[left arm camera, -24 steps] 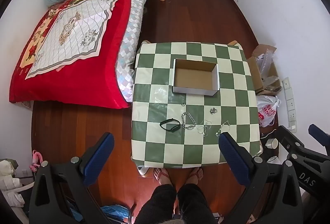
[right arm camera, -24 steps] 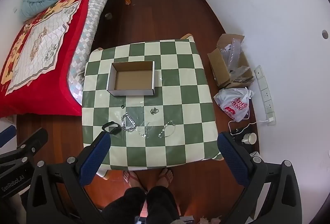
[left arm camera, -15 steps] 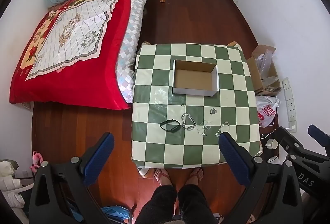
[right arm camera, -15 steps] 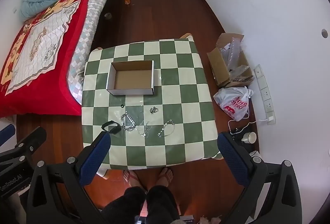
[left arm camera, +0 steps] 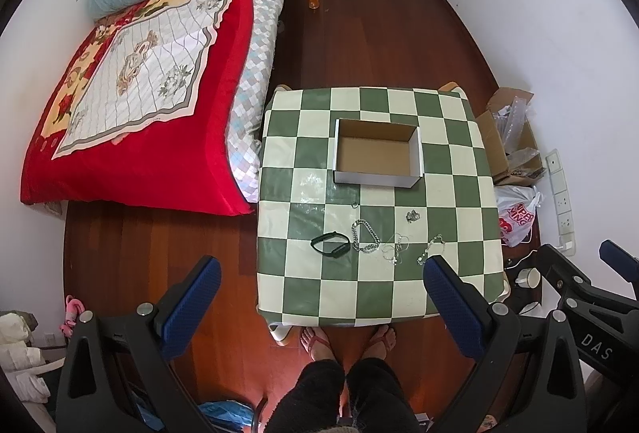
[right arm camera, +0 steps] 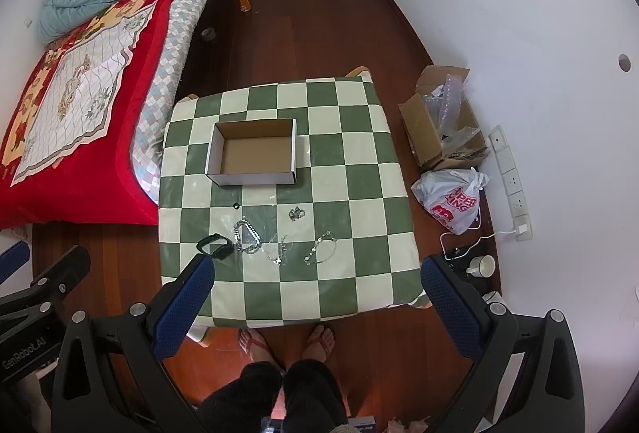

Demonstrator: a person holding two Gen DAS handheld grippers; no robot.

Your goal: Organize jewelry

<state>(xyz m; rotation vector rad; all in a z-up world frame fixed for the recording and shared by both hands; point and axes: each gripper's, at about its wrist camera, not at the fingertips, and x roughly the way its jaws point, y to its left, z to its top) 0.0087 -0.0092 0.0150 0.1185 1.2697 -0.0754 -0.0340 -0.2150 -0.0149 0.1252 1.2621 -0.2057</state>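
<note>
Both tools are held high above a tabletop (left arm camera: pixel 287 137) covered in a green-and-cream checked cloth, pointing steeply down at it. The left tool (left arm camera: pixel 319 275) is spread wide, with nothing between its blue pads, and the right tool (right arm camera: pixel 317 275) is likewise spread wide and empty. Neither is touching anything on the tabletop.

An open cardboard box (left arm camera: pixel 377 179) with white outer walls is set toward the far edge of the tabletop, roughly midway between its left and right edges; its brown inside is bare. The jewelry is laid out in a loose row nearer the near edge, apart from the box. At the left end of the row lies a black band (left arm camera: pixel 330 244), and just beside it a heavy silver chain (left arm camera: pixel 364 236) in a loop. Further right a thin silver chain (left arm camera: pixel 396 248) is seen, then a beaded bracelet (left arm camera: pixel 431 248). A small silver cluster (left arm camera: pixel 412 216) lies between the row and the box, and a tiny dark ring (left arm camera: pixel 354 204) just in front of the box.

A person's legs (left arm camera: pixel 343 389) and sandalled feet are seen at the near edge of the tabletop. A bed with a red blanket (left arm camera: pixel 131 113) stands just beside the left edge.
</note>
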